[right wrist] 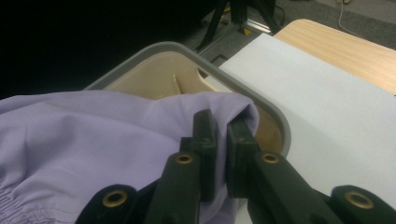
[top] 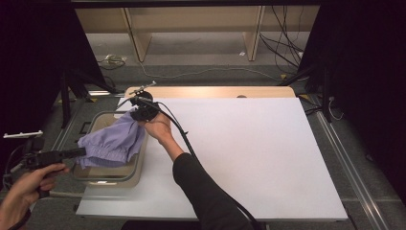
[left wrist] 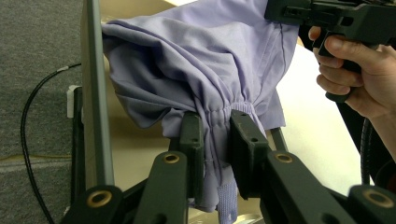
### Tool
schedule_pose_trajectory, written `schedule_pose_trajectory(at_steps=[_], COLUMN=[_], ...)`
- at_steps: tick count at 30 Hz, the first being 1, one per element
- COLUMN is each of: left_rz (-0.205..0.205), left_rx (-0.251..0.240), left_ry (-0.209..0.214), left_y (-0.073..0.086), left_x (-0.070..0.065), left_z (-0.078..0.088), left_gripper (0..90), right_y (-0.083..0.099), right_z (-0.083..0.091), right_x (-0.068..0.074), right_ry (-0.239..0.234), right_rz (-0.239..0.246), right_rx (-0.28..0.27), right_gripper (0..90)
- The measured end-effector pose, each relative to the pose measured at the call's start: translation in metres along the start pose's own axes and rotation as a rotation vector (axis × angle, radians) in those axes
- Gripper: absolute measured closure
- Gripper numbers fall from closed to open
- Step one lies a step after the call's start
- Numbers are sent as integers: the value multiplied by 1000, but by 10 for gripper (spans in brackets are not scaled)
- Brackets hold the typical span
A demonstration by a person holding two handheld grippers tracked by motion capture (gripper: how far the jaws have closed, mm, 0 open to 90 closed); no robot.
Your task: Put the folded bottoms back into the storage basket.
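A soft lilac cloth garment with a gathered elastic band hangs stretched between two hand-held grippers above a beige plastic tub with a grey rim, which sits at the nine o'clock edge of the white-topped bench. The left gripper, coming in from eight o'clock in the high view, has its jaws pinched on the gathered band, with folds bunched between the pads. The right gripper, at about eleven o'clock of the tub, has its jaws nearly together on a folded edge of the same fabric; the right hand wraps its handle.

The cloth looks light, limp and thin, likely to sag and fold wherever it is not held. It should not slip easily from the pads, though a single thin layer could pull free under tension. The elastic band and a doubled hem appear the surest places to take hold, being thicker than the open panel.

How much of the garment trails into the tub is hidden beneath its own drape. What kind of garment it is cannot be told for certain. The tub's floor is mostly covered, and the far side of the room is dark.
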State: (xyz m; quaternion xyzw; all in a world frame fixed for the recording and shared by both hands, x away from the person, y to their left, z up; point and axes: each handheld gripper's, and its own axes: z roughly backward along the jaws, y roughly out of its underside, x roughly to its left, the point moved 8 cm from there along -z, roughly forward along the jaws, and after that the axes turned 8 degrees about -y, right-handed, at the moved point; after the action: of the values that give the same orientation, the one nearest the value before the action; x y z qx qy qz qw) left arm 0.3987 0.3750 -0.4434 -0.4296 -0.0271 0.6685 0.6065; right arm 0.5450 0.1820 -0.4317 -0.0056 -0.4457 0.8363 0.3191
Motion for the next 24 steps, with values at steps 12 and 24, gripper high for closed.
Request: schedule_pose_trajectory(at_steps=[12, 24], left_rz=[27, -52], left_rx=[-9, 19], left_ry=[-93, -86], left_y=[-4, 0], left_x=[5, -19], left_z=[-1, -17], left_gripper=[374, 330], right_y=[-2, -3], right_z=[6, 23], right_x=[1, 0], right_ry=[-36, -26], right_rz=[-23, 11], right_rx=[-6, -15], right_gripper=[441, 369])
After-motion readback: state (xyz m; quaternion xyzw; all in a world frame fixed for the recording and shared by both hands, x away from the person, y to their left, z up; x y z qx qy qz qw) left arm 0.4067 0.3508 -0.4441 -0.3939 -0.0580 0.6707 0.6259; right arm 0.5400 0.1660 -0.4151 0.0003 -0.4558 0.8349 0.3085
